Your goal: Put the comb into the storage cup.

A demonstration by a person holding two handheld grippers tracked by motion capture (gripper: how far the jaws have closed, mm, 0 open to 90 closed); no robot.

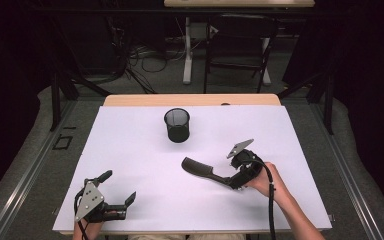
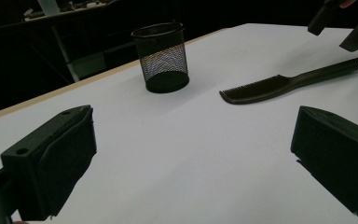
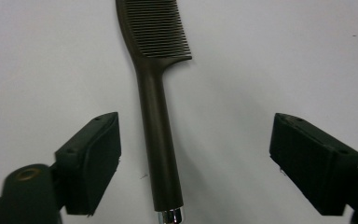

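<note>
- Lying flat near the middle of the white-covered worktop (image 1: 130, 150), the long dark plastic comb (image 1: 198, 168) points its toothed end toward the left and its slim handle, tipped with a small metal cap, toward the right hand-held gripper (image 1: 230, 181).
- Right hand-held gripper, in its own view (image 3: 193, 163): jaws spread wide and released, one on each side of the comb (image 3: 154, 93) handle, neither touching it.
- Left hand-held gripper (image 1: 117, 187): resting at the near left corner of the worktop, jaws parted and empty; its own view (image 2: 193, 154) looks across bare white surface toward the comb (image 2: 279, 84).
- Black wire-mesh cylindrical cup (image 1: 177, 125): upright, farther back on the worktop, well apart from the comb; seen also from the left gripper view (image 2: 161, 58).
</note>
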